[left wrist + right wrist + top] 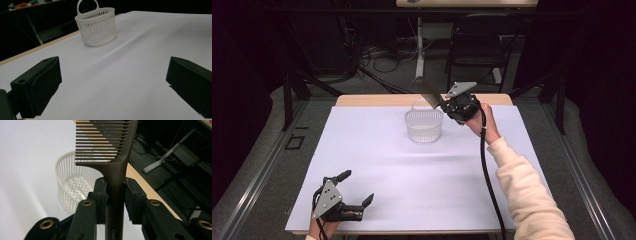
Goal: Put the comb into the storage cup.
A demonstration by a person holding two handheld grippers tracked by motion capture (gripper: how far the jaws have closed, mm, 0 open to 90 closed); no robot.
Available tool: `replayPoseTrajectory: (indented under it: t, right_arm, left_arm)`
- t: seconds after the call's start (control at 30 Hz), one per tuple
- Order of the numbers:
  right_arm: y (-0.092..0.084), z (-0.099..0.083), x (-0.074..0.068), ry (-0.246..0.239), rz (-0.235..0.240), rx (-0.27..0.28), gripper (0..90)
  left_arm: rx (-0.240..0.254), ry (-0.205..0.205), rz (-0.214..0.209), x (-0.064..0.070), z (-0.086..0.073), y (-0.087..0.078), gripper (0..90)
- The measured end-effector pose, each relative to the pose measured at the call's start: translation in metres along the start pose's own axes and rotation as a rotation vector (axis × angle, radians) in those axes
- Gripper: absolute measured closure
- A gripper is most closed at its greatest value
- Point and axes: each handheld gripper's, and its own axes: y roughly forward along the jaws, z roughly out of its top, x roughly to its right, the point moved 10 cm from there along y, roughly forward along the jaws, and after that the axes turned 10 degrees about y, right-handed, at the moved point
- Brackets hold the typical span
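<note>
Comb [117, 167] up in the air, clamped by its handle between the jaws of the right tool [446, 104], teeth end rising up and to the left in the high view, just above and behind the white basket [424, 125]. That basket sits on the tabletop [377, 165], toward its far edge, and in the right gripper view its perforated floor shows just beside the comb's handle. The right forearm, in a cream sleeve [524, 195], stretches in from the bottom right, wrist cocked so the tool tips over toward the basket, black cable [486, 170] trailing down along the arm. Down at the near left corner, the left hand [319, 227] rests low with the left tool [359, 187] lying close to the tabletop, jaws spread wide and nothing between them; the left gripper view looks straight across at the basket, well apart. Comb's tip runs off the top of the right gripper view, and the lettering on the handle is cut off at the bottom edge. Left hand is mostly cropped by the frame.
</note>
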Motion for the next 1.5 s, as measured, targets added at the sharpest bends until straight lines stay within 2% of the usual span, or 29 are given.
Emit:
replayPoseTrajectory:
  t: [0.9, 1.5]
  right_arm:
    - [0.016, 0.012, -0.011, -0.019, 0.001, 0.039, 72.6]
    - [0.025, 0.021, -0.015, -0.01, 0.002, 0.077, 72.7]
  left_arm:
    - [0.002, 0.001, -0.003, 0.0, 0.0, -0.001, 0.1]
    - [0.006, -0.006, 0.001, -0.001, 0.0, -0.001, 0.1]
